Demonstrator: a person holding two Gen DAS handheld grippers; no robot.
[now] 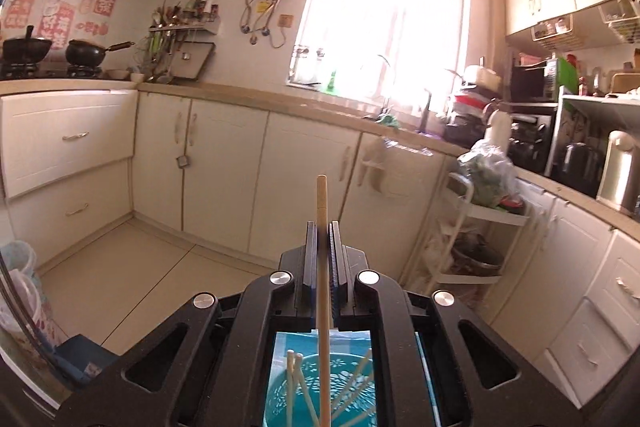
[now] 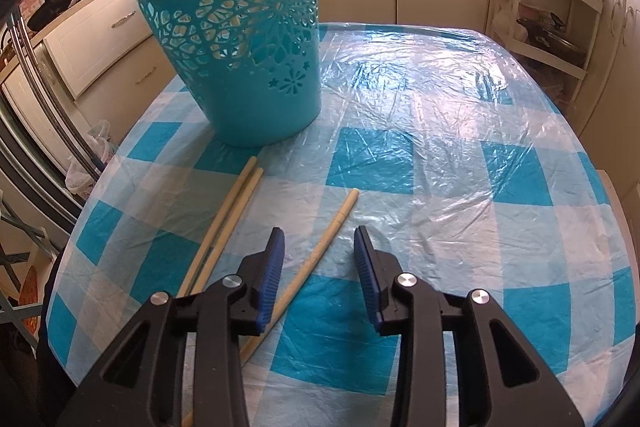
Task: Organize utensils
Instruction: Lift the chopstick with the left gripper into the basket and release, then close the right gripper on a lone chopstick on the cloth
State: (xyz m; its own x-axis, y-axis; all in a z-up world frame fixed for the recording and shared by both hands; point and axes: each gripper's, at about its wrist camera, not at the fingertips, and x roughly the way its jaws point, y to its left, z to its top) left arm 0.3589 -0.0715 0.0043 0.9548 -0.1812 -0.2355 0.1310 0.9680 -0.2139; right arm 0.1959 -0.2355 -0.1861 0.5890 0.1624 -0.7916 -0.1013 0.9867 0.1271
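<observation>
Chopstick, pale wood, clamped upright in left gripper above teal basket; right gripper wide.

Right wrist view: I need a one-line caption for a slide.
Open right gripper poised over a single chopstick on the checkered tablecloth, near the teal basket.

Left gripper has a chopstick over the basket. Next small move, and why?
Probably open the left gripper and let go. It is shut on a chopstick held upright, its lower end already inside the teal basket among other chopsticks. The open right gripper straddles a chopstick on the table.
</observation>
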